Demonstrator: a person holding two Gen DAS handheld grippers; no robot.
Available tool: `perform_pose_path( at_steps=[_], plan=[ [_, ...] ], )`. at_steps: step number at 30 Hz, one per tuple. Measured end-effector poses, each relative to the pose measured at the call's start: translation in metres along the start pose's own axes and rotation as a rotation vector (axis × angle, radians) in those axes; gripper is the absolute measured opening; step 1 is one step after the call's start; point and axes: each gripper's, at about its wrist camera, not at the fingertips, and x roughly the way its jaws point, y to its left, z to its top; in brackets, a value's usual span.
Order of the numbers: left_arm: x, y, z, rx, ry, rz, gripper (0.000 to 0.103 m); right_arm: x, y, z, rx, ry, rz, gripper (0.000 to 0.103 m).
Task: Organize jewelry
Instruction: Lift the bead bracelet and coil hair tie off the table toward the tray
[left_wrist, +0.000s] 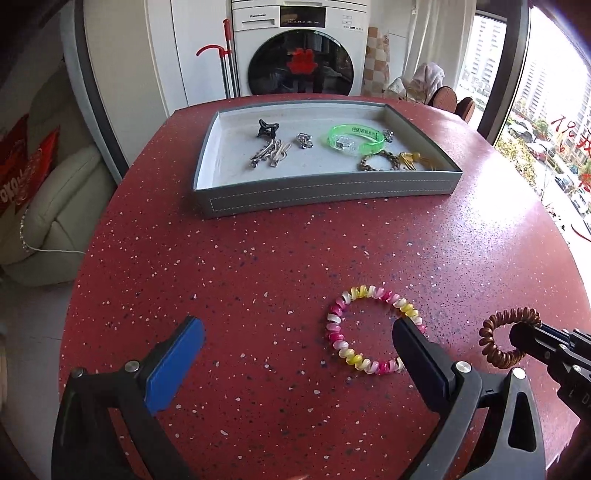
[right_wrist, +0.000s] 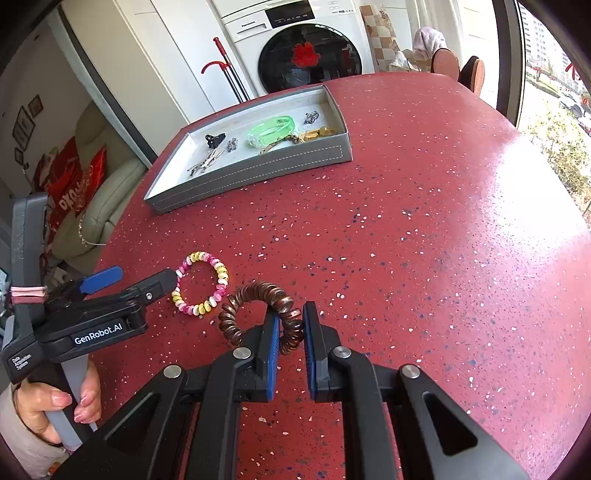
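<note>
Blue pads line our right gripper (right_wrist: 289, 325), and between them sits the brown coil tie (right_wrist: 258, 314): the jaws are narrowed around one side of its loop, and the pads look to be touching it, though a sliver of gap on the right pad keeps us from calling it a firm pinch. The rest of the coil arcs out to the left over the table (right_wrist: 424, 221); we cannot tell whether it rests on the surface or is lifted.

Our left gripper (left_wrist: 295, 343) stands wide open above the table. Its right finger overlaps the near right edge of the pink-yellow bracelet (left_wrist: 373, 328), which lies flat on the red speckled top; its left finger is well clear of it. In the right wrist view the bracelet lies just beside the coil tie, the two nearly touching.

Farther back sits the grey tray (left_wrist: 332, 192), well apart from both grippers. In it we see a black claw clip (left_wrist: 266, 127), silver hair clips (left_wrist: 267, 153) just in front of it, a small silver piece (left_wrist: 304, 140), a green bangle (left_wrist: 356, 138), a beaded bracelet (left_wrist: 378, 160) and a yellow item (left_wrist: 413, 158) at the right end.

Behind the table stands a washing machine (left_wrist: 299, 55).
</note>
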Motion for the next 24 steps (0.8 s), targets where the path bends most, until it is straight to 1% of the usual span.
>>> perform_pose_path(
  at_steps=[4,5,7,8,10,12,13,14,15,16,17,19,20,22,24],
  plan=[
    [0.012,-0.007,-0.001,-0.013,0.044,-0.016,0.103,-0.001,-0.003,0.000,0.009,-0.004,-0.002,0.014],
    [0.015,-0.011,-0.002,-0.008,0.060,-0.016,0.098,-0.002,-0.004,0.000,0.011,-0.006,-0.003,0.014],
    [0.022,-0.016,-0.003,-0.011,0.095,-0.027,0.096,-0.003,-0.006,0.001,0.015,-0.011,-0.003,0.014],
    [0.025,-0.018,-0.004,-0.015,0.104,-0.028,0.091,-0.003,-0.007,0.002,0.017,-0.013,-0.004,0.014],
    [0.026,-0.024,-0.006,0.000,0.095,-0.011,0.091,-0.005,-0.008,0.002,0.021,-0.018,-0.004,0.014],
    [0.025,-0.028,-0.008,0.015,0.084,-0.007,0.086,-0.006,-0.009,0.002,0.024,-0.022,-0.007,0.014],
    [0.024,-0.030,-0.008,0.023,0.075,-0.010,0.076,-0.006,-0.010,0.003,0.028,-0.022,-0.006,0.014],
    [0.023,-0.031,-0.008,0.030,0.070,-0.017,0.063,-0.007,-0.011,0.003,0.031,-0.023,-0.005,0.014],
    [0.022,-0.032,-0.007,0.037,0.066,-0.020,0.054,-0.007,-0.012,0.004,0.035,-0.024,-0.006,0.014],
    [0.022,-0.032,-0.006,0.042,0.064,-0.024,0.033,-0.007,-0.012,0.005,0.037,-0.026,-0.008,0.014],
    [0.022,-0.032,-0.005,0.040,0.067,-0.037,0.027,-0.008,-0.013,0.005,0.040,-0.028,-0.009,0.014],
    [0.021,-0.027,-0.004,0.016,0.069,-0.090,0.027,-0.010,-0.014,0.006,0.047,-0.031,-0.008,0.014],
    [0.021,-0.026,-0.004,0.011,0.070,-0.105,0.027,-0.010,-0.015,0.007,0.048,-0.033,-0.009,0.014],
    [0.020,-0.026,-0.005,0.020,0.060,-0.100,0.027,-0.011,-0.015,0.009,0.050,-0.034,-0.010,0.014],
    [0.018,-0.024,-0.005,0.021,0.052,-0.114,0.027,-0.011,-0.014,0.011,0.048,-0.035,-0.013,0.014]
  ],
)
